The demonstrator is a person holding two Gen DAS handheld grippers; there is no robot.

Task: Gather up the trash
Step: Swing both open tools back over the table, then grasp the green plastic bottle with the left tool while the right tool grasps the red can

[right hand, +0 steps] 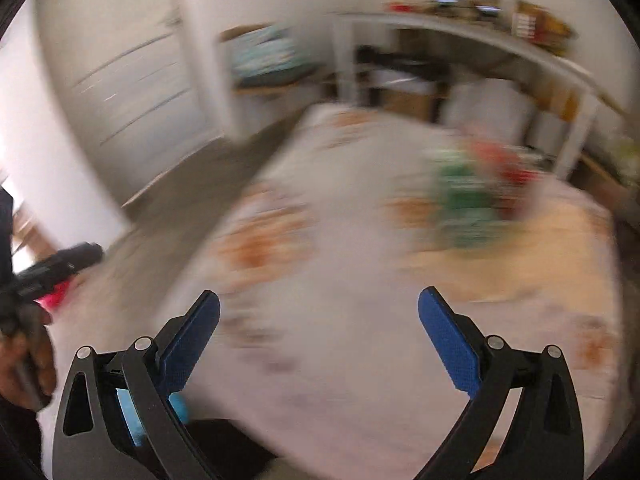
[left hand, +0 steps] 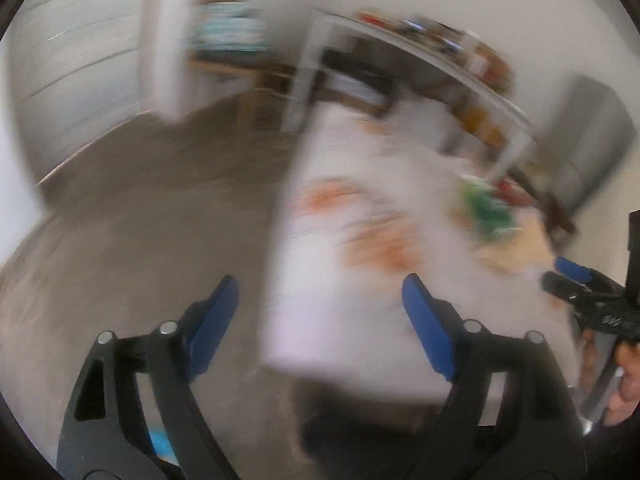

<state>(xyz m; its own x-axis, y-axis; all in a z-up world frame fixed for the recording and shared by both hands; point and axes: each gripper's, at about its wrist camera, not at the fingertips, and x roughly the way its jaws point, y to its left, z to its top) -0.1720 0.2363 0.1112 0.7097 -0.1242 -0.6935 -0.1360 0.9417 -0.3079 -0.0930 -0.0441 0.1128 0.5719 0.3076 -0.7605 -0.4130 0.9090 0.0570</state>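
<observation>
Both views are badly motion-blurred. A table under a white cloth with orange prints [left hand: 352, 320] [right hand: 340, 340] lies ahead. On its far right part sits a smeared green and red heap [left hand: 488, 208] [right hand: 464, 200]; I cannot tell what it is made of. My left gripper [left hand: 318, 288] hangs over the table's near left edge, open, with nothing between its blue pads. My right gripper [right hand: 320, 298] is above the cloth, also open and empty. It also shows at the right edge of the left wrist view [left hand: 560, 274].
Grey floor [left hand: 140, 220] spreads left of the table. Behind stand a white pillar [right hand: 200, 40], a low wooden shelf [right hand: 268, 60] and a long cluttered white desk [right hand: 500, 40]. A hand [left hand: 624, 380] holds the right tool. A pink blur [right hand: 56, 296] lies under the left tool.
</observation>
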